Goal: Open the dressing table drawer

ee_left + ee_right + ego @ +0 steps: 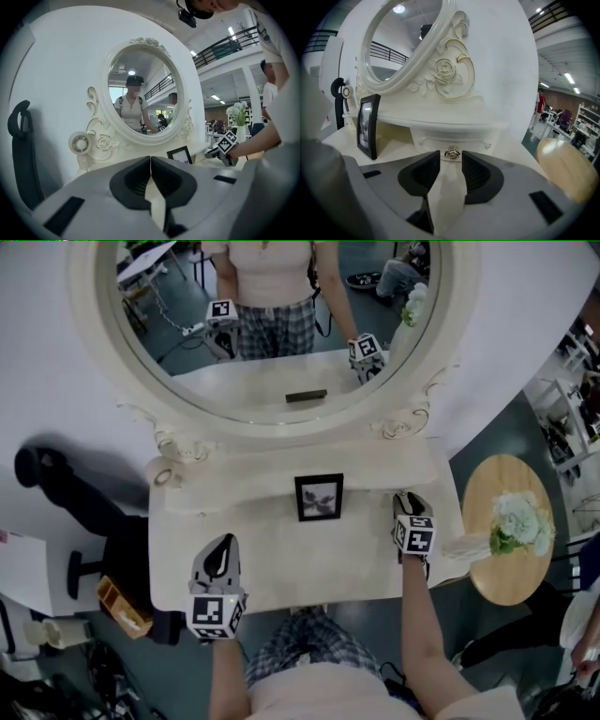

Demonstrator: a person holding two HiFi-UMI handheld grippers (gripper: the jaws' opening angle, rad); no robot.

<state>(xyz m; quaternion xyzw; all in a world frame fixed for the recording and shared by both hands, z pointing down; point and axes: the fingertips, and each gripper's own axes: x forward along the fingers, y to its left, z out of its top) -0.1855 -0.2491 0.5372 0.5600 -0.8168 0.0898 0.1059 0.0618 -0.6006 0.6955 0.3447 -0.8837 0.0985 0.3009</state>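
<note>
Tabletop (281, 559): right tongs (451, 164) tilted toward knob (452, 153)

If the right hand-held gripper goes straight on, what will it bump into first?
Probably the small metal drawer knob: it sits just ahead, in line with the gap between the open jaws of the right hand-held gripper. Depth is unclear.

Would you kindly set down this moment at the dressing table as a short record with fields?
Setting: cream dressing table with oval mirror and photo frame
Drawer: small drawer under the mirror shelf, looks closed
Right gripper: jaws apart, drawer knob between their tips, not clearly pinched
Left gripper: jaws together, nothing between them, over the table's front left
Nearby: round wooden side table with white flowers
</note>
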